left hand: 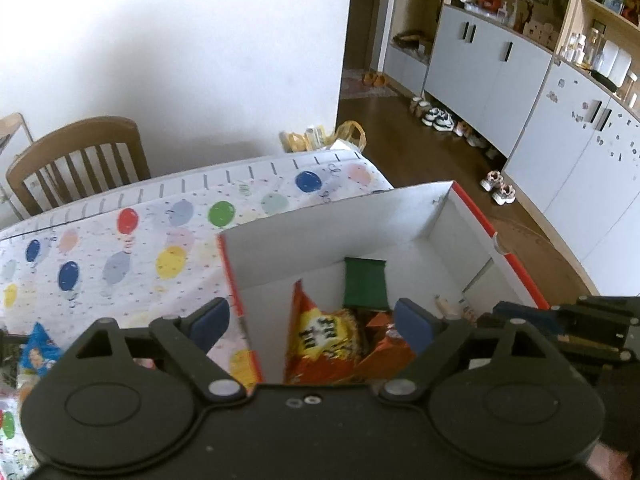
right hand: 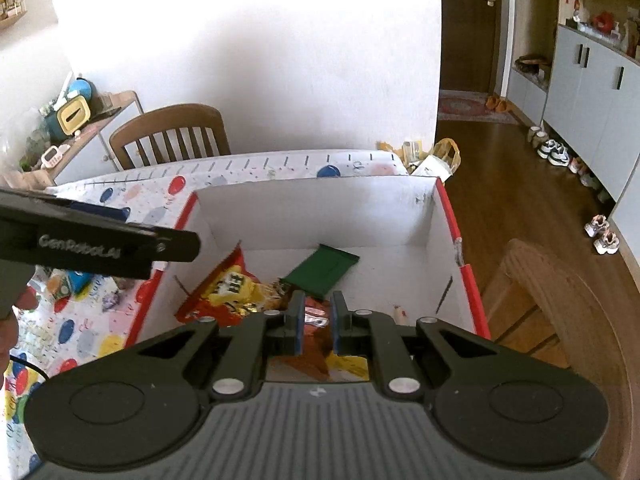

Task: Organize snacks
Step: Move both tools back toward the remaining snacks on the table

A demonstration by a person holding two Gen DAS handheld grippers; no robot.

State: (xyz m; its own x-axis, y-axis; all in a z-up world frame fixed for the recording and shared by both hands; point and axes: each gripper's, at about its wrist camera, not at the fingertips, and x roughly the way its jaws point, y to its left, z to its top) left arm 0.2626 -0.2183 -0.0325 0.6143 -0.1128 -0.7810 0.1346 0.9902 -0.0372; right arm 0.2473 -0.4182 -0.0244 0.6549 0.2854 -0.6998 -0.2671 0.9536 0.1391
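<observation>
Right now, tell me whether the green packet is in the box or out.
In. The green packet lies on the floor inside the white box, beside the orange snack bag.

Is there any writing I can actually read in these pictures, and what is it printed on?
"GenRobot.AI": white letters on the side of the left claw, seen from the right wrist camera.
Orange snack bag in the box: bold dark print on its yellow patch, too blurred to read.
Blue packet on the tablecloth: print too small to read.
Green packet: no text visible.

White box (right hand: 320, 216) w/ red rim, balloon-print tablecloth (left hand: 120, 248)
</observation>
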